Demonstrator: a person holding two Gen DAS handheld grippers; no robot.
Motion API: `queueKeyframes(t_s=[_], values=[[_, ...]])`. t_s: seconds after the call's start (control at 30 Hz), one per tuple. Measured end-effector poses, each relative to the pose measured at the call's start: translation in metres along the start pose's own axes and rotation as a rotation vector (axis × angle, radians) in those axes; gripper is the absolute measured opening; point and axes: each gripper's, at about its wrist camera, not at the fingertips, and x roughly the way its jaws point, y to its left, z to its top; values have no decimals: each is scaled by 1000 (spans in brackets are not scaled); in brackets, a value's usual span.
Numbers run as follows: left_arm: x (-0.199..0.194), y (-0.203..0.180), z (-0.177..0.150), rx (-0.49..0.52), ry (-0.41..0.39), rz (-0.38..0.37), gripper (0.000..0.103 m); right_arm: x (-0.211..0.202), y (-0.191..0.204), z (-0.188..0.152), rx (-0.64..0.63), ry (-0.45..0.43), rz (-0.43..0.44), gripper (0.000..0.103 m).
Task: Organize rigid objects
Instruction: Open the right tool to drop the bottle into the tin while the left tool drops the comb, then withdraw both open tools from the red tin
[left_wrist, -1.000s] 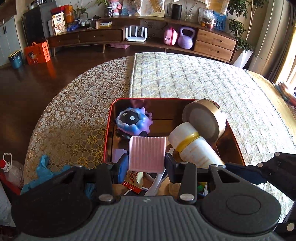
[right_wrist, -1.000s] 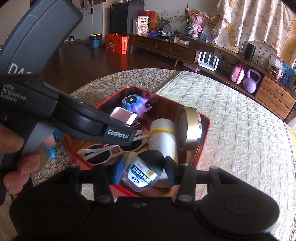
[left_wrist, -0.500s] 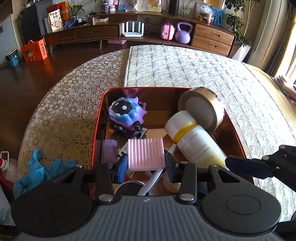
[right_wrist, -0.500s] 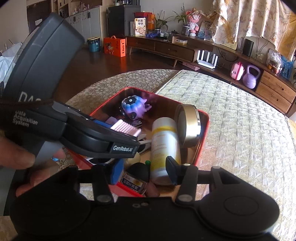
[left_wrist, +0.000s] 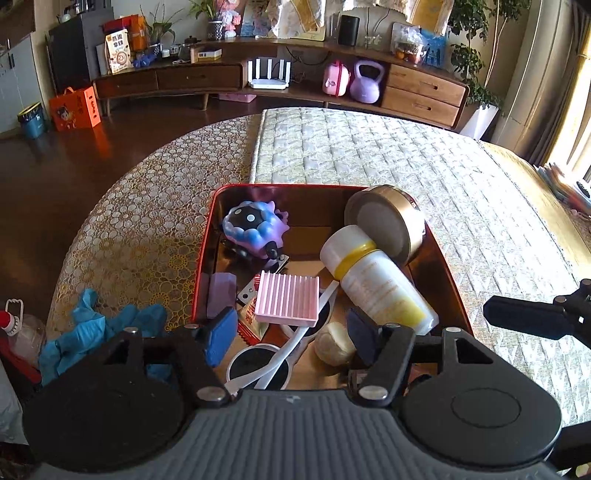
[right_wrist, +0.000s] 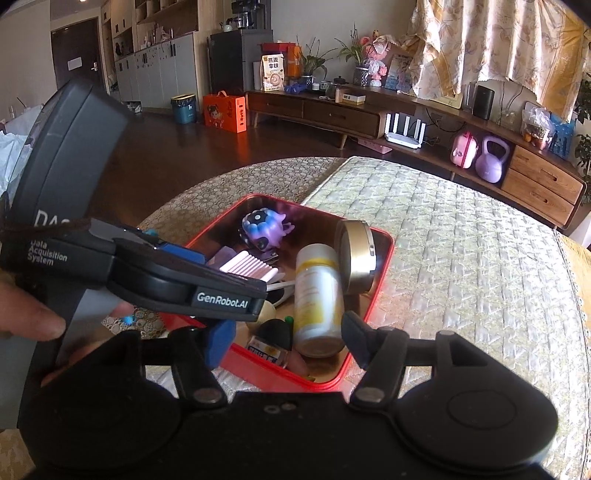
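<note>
Over the red tray (left_wrist: 202, 258), both grippers' fingers (left_wrist: 221, 334) gape, holding nothing.

In the tray (left_wrist: 202, 258): toy (left_wrist: 253, 229) at far left, tin (left_wrist: 384, 221) far right (propped on the bottle (left_wrist: 376, 280)), ridged block (left_wrist: 288, 298) nearer, over sunglasses (left_wrist: 280, 354).

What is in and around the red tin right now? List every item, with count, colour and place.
Tin: one, red, on the patterned cloth.
Toy creature: one, blue-purple, tin's far left corner.
Round jar: one, gold-rimmed, tilted on edge at far right.
Bottle: one, white with yellow band, lying beside the jar.
Ridged block: one, pink, tin's middle.
Sunglasses: one, white-framed, near side.
Small ball: one, cream, near side.
Dropper bottle: one, black-capped, near corner.
Gloves: blue, left of tin.
Left gripper: jaws open.
Right gripper: jaws open.
</note>
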Motion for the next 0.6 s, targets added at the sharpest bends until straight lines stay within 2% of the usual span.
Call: queueKeyframes(t_s=[0.07,0.2,0.3,0.6], values=[[-7,-1,-1,5,-16,8,66,-7,-2,-1,12,-7,10,65],[-22,-3,-3,13,-44,17,69,-25,-9,-5,58,-28,43,76],[-32,-4,-5,21,-68,24,69,-38,-15,-10,84,-46,55,77],[-62,-6,-17,22,-130,16,74,-69,-27,-24,144,-145,3,89]])
